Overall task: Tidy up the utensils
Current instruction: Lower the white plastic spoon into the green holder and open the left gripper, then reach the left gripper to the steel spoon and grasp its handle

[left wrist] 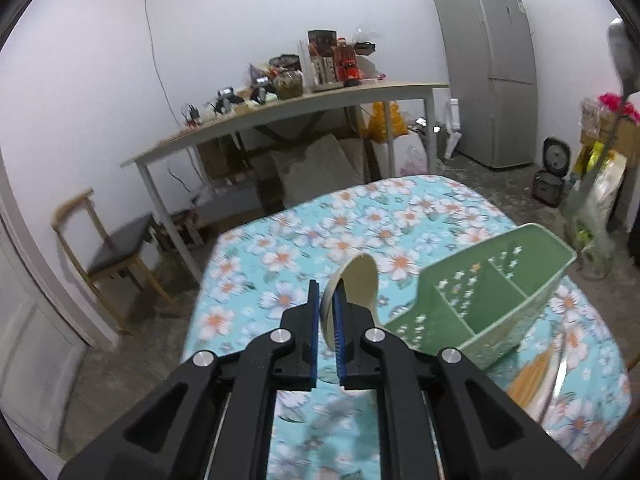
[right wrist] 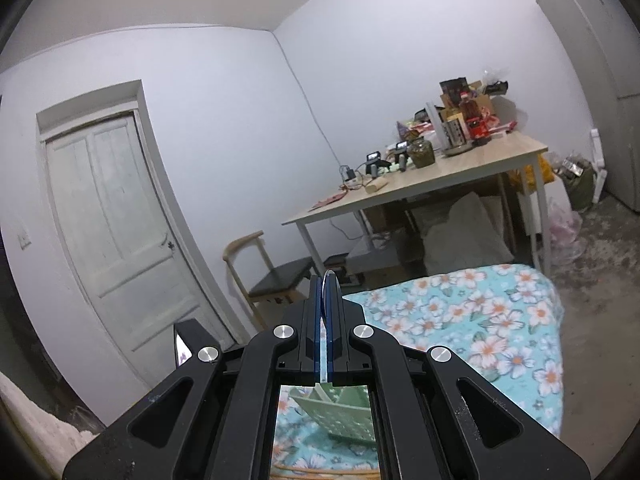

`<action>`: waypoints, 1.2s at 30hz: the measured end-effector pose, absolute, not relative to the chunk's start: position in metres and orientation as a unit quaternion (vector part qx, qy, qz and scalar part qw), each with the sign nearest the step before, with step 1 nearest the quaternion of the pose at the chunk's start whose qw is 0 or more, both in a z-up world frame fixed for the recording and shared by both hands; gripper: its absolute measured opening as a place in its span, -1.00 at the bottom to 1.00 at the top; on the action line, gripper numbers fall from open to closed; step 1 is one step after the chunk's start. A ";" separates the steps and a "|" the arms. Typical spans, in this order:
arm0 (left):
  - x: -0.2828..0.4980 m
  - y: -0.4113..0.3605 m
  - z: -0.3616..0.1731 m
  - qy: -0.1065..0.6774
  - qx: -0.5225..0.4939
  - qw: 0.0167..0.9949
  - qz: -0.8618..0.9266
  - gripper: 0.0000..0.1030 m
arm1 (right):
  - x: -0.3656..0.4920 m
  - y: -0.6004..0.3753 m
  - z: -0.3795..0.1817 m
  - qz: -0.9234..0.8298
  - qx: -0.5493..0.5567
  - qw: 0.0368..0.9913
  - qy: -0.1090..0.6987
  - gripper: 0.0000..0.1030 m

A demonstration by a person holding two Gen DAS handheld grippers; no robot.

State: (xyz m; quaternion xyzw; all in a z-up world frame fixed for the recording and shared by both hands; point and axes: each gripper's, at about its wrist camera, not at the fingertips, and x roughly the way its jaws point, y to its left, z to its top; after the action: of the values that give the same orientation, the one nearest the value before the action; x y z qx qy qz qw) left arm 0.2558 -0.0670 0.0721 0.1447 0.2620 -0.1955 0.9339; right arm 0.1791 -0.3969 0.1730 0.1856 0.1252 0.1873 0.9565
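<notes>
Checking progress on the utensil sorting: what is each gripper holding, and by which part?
The left gripper holds a cream spoon by its handle. The right gripper pinches a thin metal utensil; the held part is hidden.

- Plain room of a home, white walls, rough bare floor.
- Tall grey fridge (left wrist: 490, 68) in the corner, rice cooker (left wrist: 550, 178) on the floor nearby.
- Long table (right wrist: 424, 184) crowded with jars, bottles and boxes.
- Wooden chair (right wrist: 272, 276) beside a panelled white door (right wrist: 116, 232).
- Flowered cloth (left wrist: 360, 224) spread over the near surface.
</notes>
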 end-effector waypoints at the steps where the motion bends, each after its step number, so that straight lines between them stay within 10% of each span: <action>1: 0.256 -0.066 0.072 0.265 0.135 0.933 -0.200 -0.79 | 0.185 -0.397 0.171 0.190 0.188 0.955 0.126 -0.99; 9: 0.230 -0.042 0.086 0.242 0.064 0.944 -0.216 -0.23 | 0.224 -0.395 0.133 0.188 0.201 0.945 0.174 -0.99; 36: 0.171 -0.042 0.037 0.323 0.019 0.882 -0.342 -0.11 | 0.153 -0.403 0.096 0.116 0.176 0.954 0.214 -0.14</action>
State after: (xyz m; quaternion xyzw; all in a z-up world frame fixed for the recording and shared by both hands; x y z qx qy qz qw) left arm 0.1713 -0.0416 0.0374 0.0192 0.3232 -0.3418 0.8822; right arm 0.1535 -0.4027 0.0965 0.1761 0.2137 0.1160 0.9539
